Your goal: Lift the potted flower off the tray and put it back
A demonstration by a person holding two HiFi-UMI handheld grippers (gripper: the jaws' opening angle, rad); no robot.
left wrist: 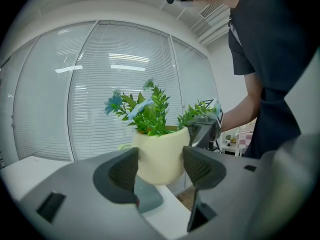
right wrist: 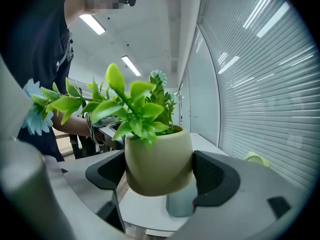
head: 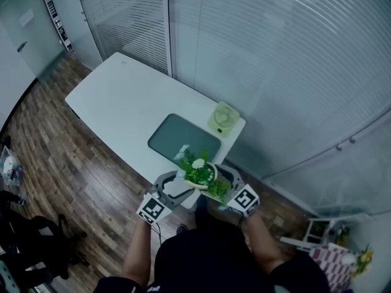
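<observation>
The potted flower [head: 200, 173], a cream pot with green leaves and pale blue and white blooms, hangs in the air above the table's near edge. My left gripper [head: 178, 180] and right gripper [head: 223, 177] each clamp it from opposite sides. In the left gripper view the pot [left wrist: 160, 156] sits between the two dark pads of the left gripper [left wrist: 161, 171]. The right gripper view shows the pot [right wrist: 159, 164] wedged between the pads of the right gripper [right wrist: 160, 176]. The grey-green tray [head: 183, 138] lies below and beyond the pot, also showing as the tray [left wrist: 147, 196] and the tray [right wrist: 182, 204].
A small light green fan [head: 225, 118] stands on the white table [head: 122, 102] by its right end, next to the tray. Glass walls with blinds close off the far side. Wood floor lies to the left, and a person's arm [left wrist: 245, 114] holds the right gripper.
</observation>
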